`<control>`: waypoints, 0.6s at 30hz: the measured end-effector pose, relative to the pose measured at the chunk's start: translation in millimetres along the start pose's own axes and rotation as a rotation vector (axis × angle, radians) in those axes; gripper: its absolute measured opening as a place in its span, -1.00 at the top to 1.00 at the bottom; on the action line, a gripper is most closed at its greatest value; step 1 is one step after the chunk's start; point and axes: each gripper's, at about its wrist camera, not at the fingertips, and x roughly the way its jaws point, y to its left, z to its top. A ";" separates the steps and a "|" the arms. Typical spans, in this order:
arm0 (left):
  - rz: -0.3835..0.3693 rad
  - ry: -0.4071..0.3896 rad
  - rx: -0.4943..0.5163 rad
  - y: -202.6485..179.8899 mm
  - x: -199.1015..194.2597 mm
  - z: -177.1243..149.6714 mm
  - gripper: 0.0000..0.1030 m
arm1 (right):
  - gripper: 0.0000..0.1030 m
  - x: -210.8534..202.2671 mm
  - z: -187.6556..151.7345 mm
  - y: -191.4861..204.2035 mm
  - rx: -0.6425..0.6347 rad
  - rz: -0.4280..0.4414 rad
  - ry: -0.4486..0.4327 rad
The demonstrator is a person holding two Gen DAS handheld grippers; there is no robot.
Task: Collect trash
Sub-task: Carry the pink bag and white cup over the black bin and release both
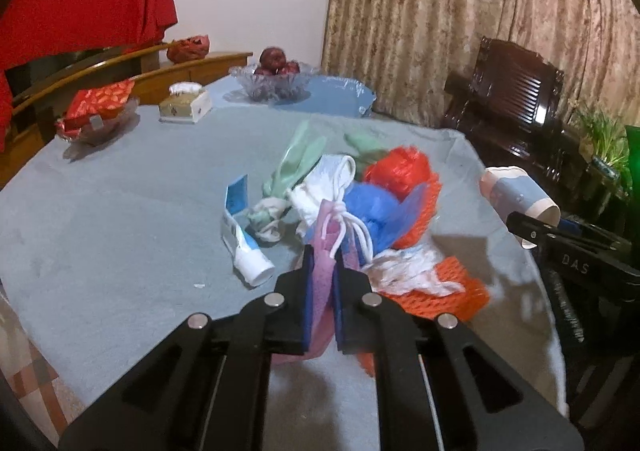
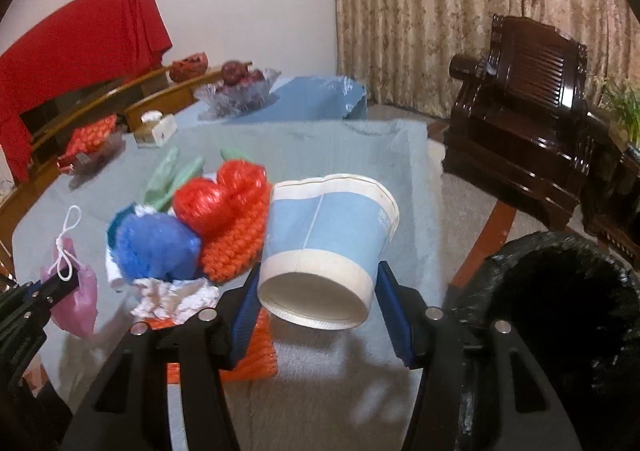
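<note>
From the left wrist camera, we have our left gripper (image 1: 322,271) closed tight, its blue fingers (image 1: 307,291) pinching a thin pink drawstring bag (image 1: 325,271) whose white cord loops just ahead. The bag hangs clear of the grey tabletop (image 1: 120,211). Just beyond it lies the heap of trash not yet collected: an orange mesh net (image 1: 452,287), crumpled white paper (image 1: 404,271), a blue plastic bag (image 1: 372,207), a red plastic bag (image 1: 396,167), a green bag (image 1: 300,155) and, to the left, a squeezed toothpaste tube (image 1: 244,247). Far off stand a tissue box (image 1: 185,103), a glass fruit bowl (image 1: 276,81) and a red snack dish (image 1: 98,111), which we judge are not trash.

From the right wrist camera, our right gripper (image 2: 318,299) is about half open, its fingers (image 2: 246,307) pressed on the base of a blue-and-white paper cup (image 2: 328,239), carried on its side above the tabletop. The black-lined trash bin (image 2: 560,311) waits at near right, its mouth open and unobstructed. We judge the task barely begun: two pieces are in hand, none visibly binned, and the tangled heap may come up in clumps.
</note>
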 end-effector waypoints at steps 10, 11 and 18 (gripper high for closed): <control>-0.154 -0.047 0.089 -72.7 -24.9 22.3 0.86 | -0.07 -65.8 -2.1 -44.3 0.033 -0.065 -0.069; -0.173 -0.047 0.099 -82.8 -24.2 23.4 0.86 | -0.07 -72.2 -5.2 -53.0 0.041 -0.083 -0.070; -0.325 -0.028 0.175 -170.0 -7.2 24.7 0.86 | -0.07 -104.8 -26.6 -119.5 0.117 -0.221 -0.057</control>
